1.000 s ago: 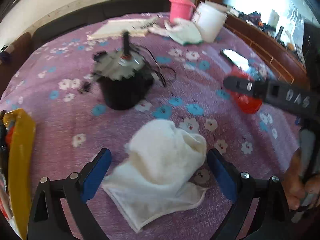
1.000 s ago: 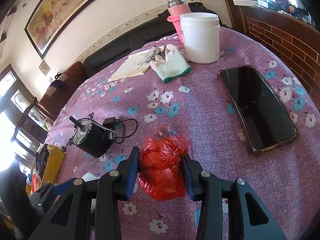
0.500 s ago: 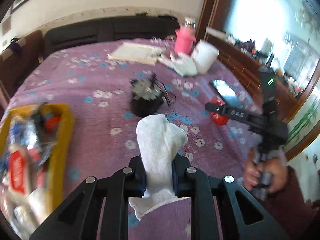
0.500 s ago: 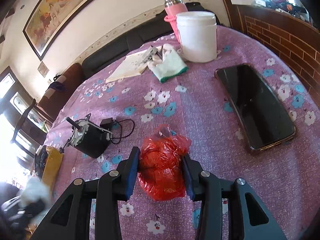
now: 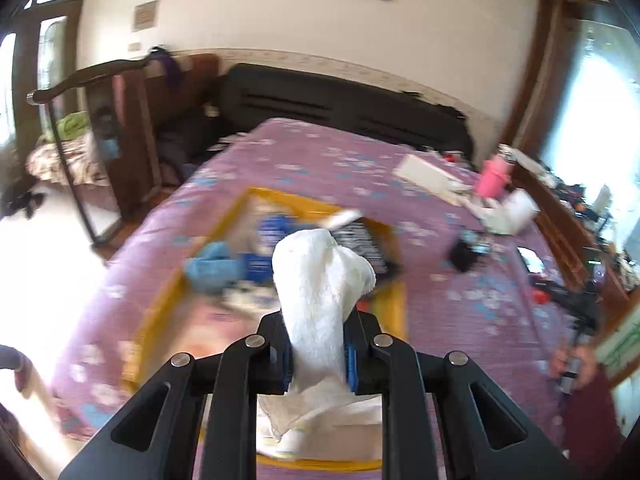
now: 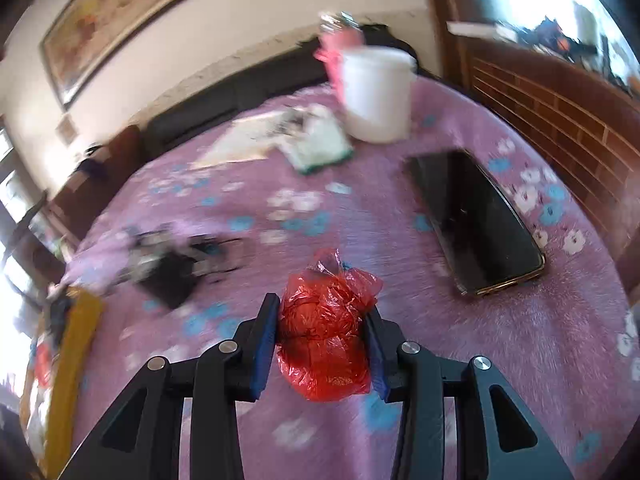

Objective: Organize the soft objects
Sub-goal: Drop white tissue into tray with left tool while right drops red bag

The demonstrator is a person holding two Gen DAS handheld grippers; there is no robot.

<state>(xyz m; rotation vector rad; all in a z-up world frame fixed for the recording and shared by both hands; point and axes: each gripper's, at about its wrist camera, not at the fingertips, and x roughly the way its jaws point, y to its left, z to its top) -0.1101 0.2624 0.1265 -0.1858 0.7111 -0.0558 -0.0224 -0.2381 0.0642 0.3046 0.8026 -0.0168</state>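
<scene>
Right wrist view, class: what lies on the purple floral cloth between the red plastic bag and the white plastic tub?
Only bare purple floral cloth, in the right wrist view; the red plastic bag and white plastic tub have nothing between them.

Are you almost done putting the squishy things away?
Partly. The yellow tray already holds several items, including something soft and blue. In hand: the left tool is shut on the white cloth, held up over the tray, and the right tool is shut on the red plastic bag. Left: both need dropping in, and a white-and-green glove lies on the table.
</scene>
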